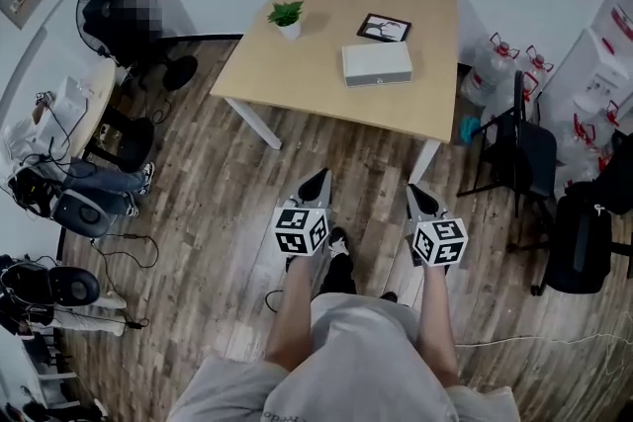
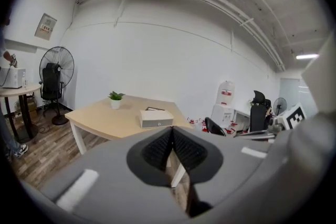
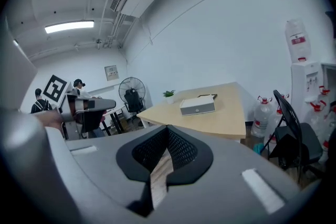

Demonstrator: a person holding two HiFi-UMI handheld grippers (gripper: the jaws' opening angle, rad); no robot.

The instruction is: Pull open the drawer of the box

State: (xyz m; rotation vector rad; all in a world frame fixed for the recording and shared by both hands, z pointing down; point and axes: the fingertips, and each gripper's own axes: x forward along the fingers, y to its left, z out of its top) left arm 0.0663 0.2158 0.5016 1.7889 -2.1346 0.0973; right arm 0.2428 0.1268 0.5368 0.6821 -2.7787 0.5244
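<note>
The box is a flat white case with a drawer front, lying on the light wooden table far ahead of me. It also shows as a small white box in the left gripper view and as the box in the right gripper view. My left gripper and right gripper are held side by side over the wood floor, well short of the table. Both are shut with nothing in them: the left gripper and right gripper have their black pads pressed tip to tip.
A small potted plant and a framed picture stand on the table behind the box. Black chairs and water bottles are at the right. A standing fan, a round desk and seated people are at the left.
</note>
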